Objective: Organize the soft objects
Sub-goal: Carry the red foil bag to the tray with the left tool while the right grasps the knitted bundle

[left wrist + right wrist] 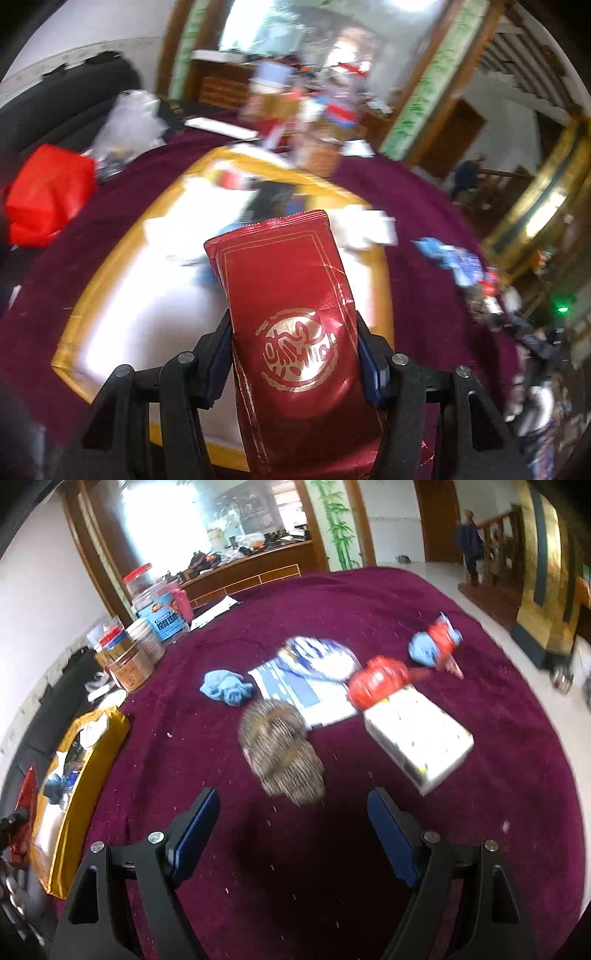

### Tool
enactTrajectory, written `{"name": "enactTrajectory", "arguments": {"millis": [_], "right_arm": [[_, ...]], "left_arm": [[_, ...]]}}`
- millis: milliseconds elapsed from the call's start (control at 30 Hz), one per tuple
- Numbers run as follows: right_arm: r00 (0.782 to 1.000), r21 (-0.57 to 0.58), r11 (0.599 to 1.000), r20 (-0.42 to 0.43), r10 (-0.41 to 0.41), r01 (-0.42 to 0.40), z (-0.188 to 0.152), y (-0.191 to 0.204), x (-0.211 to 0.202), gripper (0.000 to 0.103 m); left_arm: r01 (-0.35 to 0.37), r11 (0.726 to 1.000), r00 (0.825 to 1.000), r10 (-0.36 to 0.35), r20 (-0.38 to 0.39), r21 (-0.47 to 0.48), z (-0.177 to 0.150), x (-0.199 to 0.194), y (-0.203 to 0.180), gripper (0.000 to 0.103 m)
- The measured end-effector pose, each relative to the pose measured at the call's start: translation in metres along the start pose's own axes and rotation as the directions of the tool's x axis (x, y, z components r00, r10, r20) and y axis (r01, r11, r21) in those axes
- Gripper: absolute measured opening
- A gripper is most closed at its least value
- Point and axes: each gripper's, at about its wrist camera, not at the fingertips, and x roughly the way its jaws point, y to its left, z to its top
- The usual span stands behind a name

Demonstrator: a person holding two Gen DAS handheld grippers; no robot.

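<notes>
My left gripper is shut on a dark red foil pouch with a gold emblem, held above a gold-rimmed box that has white and dark items inside. In the right wrist view my right gripper stands open above the maroon cloth, nothing between its fingers. Just beyond it lies a brown speckled soft item. Farther off lie a blue crumpled cloth, a blue-and-white packet, a red pouch, a white tissue pack and a red-and-blue bundle. The gold box sits at far left.
A maroon tablecloth covers the round table. Plastic jars stand at its back left edge. A red bag and a clear plastic bag lie left of the box. A wooden counter and tiled floor lie beyond.
</notes>
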Motion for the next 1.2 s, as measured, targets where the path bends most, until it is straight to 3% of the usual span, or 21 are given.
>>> {"name": "enactTrajectory", "arguments": {"millis": [200,367,533,667,867,1067,1133,1200], "right_arm": [[0.998,-0.039,0.997,-0.025,-0.063,0.062,0.025,0.016,0.017,0.081],[0.996,-0.037,0.996,-0.038,-0.078,0.077,0.033,0.019,0.027,0.081],[0.998,-0.015,0.999,-0.041,-0.044,0.043,0.030,0.016,0.028,0.081],[0.998,-0.028,0.998,-0.035,-0.050,0.049,0.027,0.017,0.026,0.081],[0.996,-0.067,0.995,-0.043,-0.082,0.079,0.030,0.021,0.034,0.081],[0.989,-0.117,0.984,-0.038,-0.141,0.136,0.028,0.026,0.049,0.079],[0.990,-0.128,0.983,-0.037,-0.136,0.130,0.028,0.027,0.051,0.048],[0.994,-0.128,0.988,-0.051,-0.094,0.087,0.028,0.029,0.051,0.047]], "left_arm": [[-0.139,0.990,0.990,0.139,-0.025,-0.009,-0.001,0.011,0.040,0.061],[-0.195,0.979,0.979,0.198,-0.054,0.058,0.003,0.027,0.035,0.062],[-0.285,0.953,0.953,0.293,-0.074,0.100,0.002,0.048,0.036,0.073],[-0.257,0.965,0.962,0.260,-0.083,0.051,0.001,0.048,0.044,0.073],[-0.186,0.982,0.981,0.186,-0.049,0.014,0.005,0.016,0.044,0.075],[-0.127,0.991,0.990,0.129,0.049,-0.041,0.004,-0.029,0.050,0.078],[-0.115,0.992,0.990,0.119,0.069,-0.058,0.001,-0.037,0.053,0.079],[-0.103,0.992,0.990,0.109,0.088,-0.075,-0.004,-0.044,0.056,0.079]]}}
